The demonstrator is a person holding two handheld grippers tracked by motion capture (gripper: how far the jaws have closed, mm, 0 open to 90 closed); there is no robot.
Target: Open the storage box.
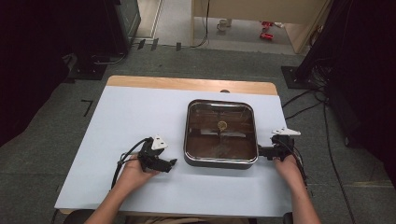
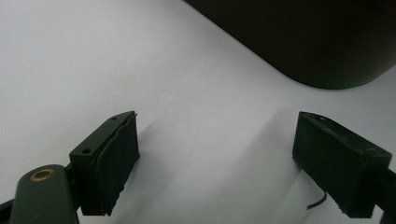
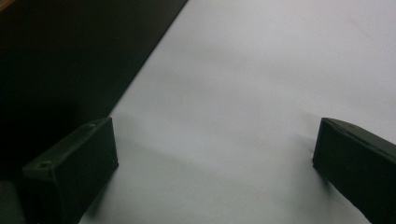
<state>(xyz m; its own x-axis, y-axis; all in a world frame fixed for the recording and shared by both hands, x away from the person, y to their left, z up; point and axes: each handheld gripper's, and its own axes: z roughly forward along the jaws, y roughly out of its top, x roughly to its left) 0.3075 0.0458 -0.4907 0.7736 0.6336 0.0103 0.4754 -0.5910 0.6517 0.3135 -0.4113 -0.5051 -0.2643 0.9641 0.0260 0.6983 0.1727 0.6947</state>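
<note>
A white-covered table (image 1: 140, 121) carries a square pan (image 1: 221, 134) with a glass lid, sitting right of centre and nearer the front edge than the back. The left gripper (image 1: 171, 163) rests just off the pan's front-left corner, the right gripper (image 1: 260, 151) against its right side; both sets of jaws stand wide apart, holding nothing. A level lift likely calls for both grippers seating squarely on opposite sides before either one rises.
</note>
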